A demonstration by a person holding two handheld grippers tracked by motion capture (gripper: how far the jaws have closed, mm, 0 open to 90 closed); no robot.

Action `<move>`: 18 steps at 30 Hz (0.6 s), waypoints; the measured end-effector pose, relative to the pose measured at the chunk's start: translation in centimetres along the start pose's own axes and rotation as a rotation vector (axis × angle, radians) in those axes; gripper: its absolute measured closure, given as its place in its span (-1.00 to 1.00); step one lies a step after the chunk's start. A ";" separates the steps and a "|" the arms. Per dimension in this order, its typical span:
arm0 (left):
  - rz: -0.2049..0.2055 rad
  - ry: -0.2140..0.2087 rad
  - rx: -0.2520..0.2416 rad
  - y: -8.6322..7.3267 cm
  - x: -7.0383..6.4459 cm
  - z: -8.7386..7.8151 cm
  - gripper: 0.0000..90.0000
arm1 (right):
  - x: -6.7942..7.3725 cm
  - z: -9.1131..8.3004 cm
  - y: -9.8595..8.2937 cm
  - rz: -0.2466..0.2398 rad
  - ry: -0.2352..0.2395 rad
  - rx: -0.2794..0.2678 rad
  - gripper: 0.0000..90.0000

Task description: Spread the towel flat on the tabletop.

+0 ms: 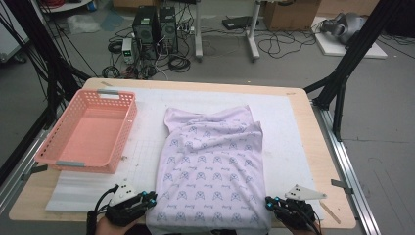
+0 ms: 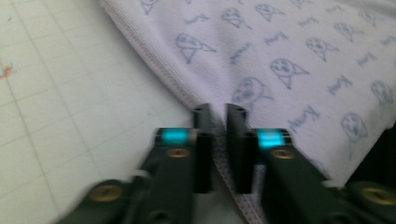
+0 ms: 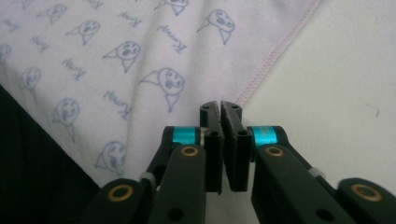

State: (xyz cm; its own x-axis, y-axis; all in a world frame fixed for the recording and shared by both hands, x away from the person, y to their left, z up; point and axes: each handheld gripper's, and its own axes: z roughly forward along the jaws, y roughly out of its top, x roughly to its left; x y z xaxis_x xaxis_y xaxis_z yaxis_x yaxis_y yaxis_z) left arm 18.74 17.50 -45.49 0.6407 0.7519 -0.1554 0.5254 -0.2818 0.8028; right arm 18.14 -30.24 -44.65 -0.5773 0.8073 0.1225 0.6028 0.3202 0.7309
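Fingers of the left gripper (image 1: 150,198) and right gripper (image 1: 270,201) pinch the near corners of the printed cloth (image 1: 213,166) spread mid-bench (pink basket (image 1: 90,128) at far left), apparently starting a fold, which next calls for lifting both corners evenly toward the far edge.

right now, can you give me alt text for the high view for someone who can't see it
A pale lilac printed garment lies folded on a white mat on a wooden table, its near edge hanging over the front. The left gripper and right gripper meet its two near corners. An empty pink plastic basket sits to the left.
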 end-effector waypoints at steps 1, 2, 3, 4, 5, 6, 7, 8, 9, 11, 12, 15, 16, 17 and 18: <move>0.000 0.002 0.007 0.1 0.0 -0.1 0.92 | 0.0 -0.1 0.0 -0.002 0.006 0.005 0.97; -0.007 0.003 0.011 0.0 0.0 -0.3 0.93 | 0.0 -0.2 0.0 -0.008 0.011 0.007 0.98; -0.018 -0.004 0.012 0.0 0.1 -0.4 0.93 | 0.0 -0.3 -0.1 -0.002 0.024 0.012 0.98; -0.025 -0.006 0.009 -0.1 0.2 -0.7 0.93 | 0.0 -0.6 -0.2 -0.010 0.025 0.008 0.98; -0.030 -0.010 0.003 -0.2 0.4 -1.1 0.93 | 0.0 -0.9 -0.3 -0.005 0.034 0.004 0.98; -0.040 -0.018 -0.006 -0.2 0.5 -1.5 0.93 | -0.1 -1.2 -0.4 -0.014 0.043 -0.011 0.98; -0.056 -0.030 -0.011 -0.2 0.7 -1.8 0.93 | 0.0 -1.6 -0.5 -0.011 0.043 -0.014 0.98; -0.060 -0.029 -0.018 -0.3 0.8 -2.2 0.93 | -0.1 -1.9 -0.6 -0.017 0.050 -0.023 0.98; -0.066 -0.034 -0.022 -0.4 0.8 -2.5 0.93 | -0.1 -2.3 -0.7 -0.019 0.054 -0.025 0.98; -0.070 -0.053 -0.026 -0.6 0.7 -3.2 0.93 | 0.0 -3.0 -0.9 -0.017 0.063 -0.033 0.98; -0.075 -0.070 -0.028 -0.7 0.7 -3.6 0.93 | 0.0 -3.4 -1.0 -0.011 0.076 -0.037 0.98; -0.074 -0.109 -0.027 -1.0 0.0 -4.8 0.93 | 0.5 -4.6 -1.1 -0.026 0.099 -0.043 0.99; -0.071 -0.118 -0.027 -1.1 -0.3 -5.3 0.93 | 0.8 -5.1 -1.2 -0.028 0.109 -0.041 0.99; -0.065 -0.136 -0.022 -1.3 -0.6 -5.7 0.93 | 1.0 -5.5 -1.2 -0.036 0.117 -0.039 0.99; -0.063 -0.152 -0.015 -1.6 -0.9 -6.0 0.93 | 1.2 -6.0 -1.3 -0.033 0.116 -0.044 0.98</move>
State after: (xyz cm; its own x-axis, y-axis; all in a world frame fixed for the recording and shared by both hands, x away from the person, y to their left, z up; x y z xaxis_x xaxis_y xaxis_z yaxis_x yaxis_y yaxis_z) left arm 13.99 20.88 -43.16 0.6844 0.6690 -0.2900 0.5595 -0.2268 0.7972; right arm 13.37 -32.68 -41.46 -0.6579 0.7329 0.1735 0.5593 0.3212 0.7642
